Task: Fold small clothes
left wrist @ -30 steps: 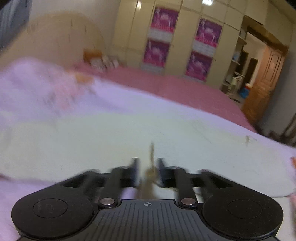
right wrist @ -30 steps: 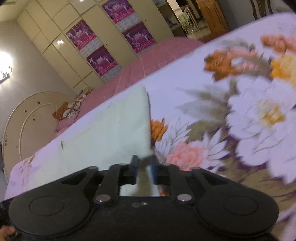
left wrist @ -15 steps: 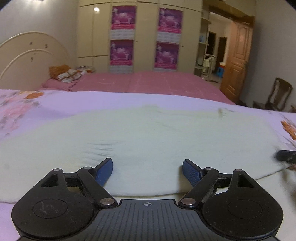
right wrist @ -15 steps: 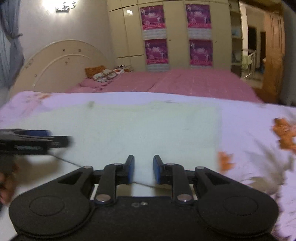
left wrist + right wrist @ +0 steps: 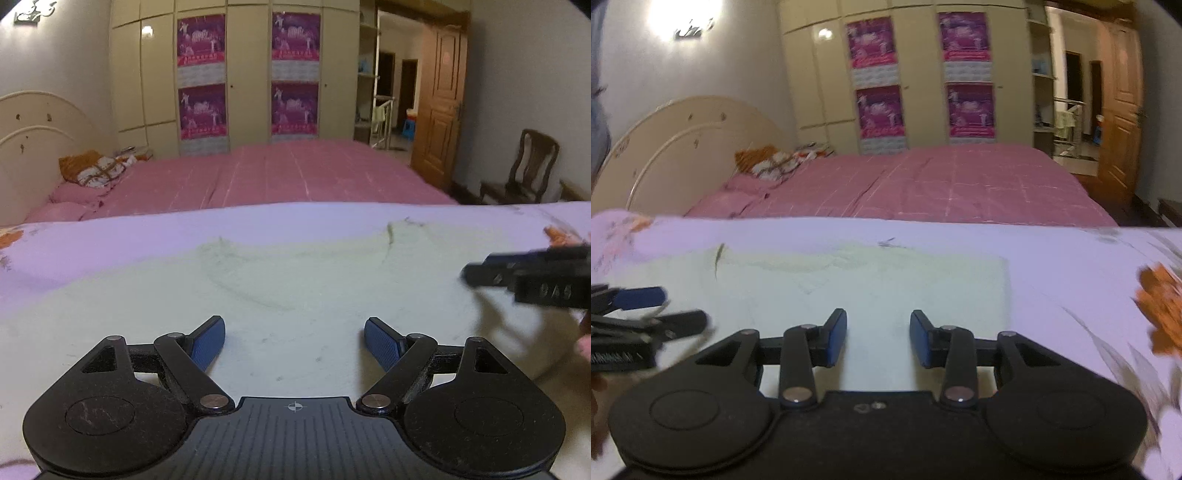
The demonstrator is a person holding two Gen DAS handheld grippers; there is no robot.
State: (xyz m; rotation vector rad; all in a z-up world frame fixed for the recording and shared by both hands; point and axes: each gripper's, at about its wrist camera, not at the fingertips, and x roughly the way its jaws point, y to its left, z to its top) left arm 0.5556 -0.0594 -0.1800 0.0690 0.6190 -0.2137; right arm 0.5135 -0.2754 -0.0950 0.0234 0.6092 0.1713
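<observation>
My left gripper stands with its fingers wide apart and nothing between them, wider than half a second ago; a second ago they were nearly closed on a thin strand. My right gripper has opened as well: its blue pads, close together half a second ago, now show a clear gap and hold nothing. The pale green garment lies flat on the floral sheet, directly under both grippers, with a shallow crease near its far edge. Its right edge runs straight in the right wrist view. Each gripper appears blurred at the margin of the other's view. The pink bed lies beyond the sheet.
</observation>
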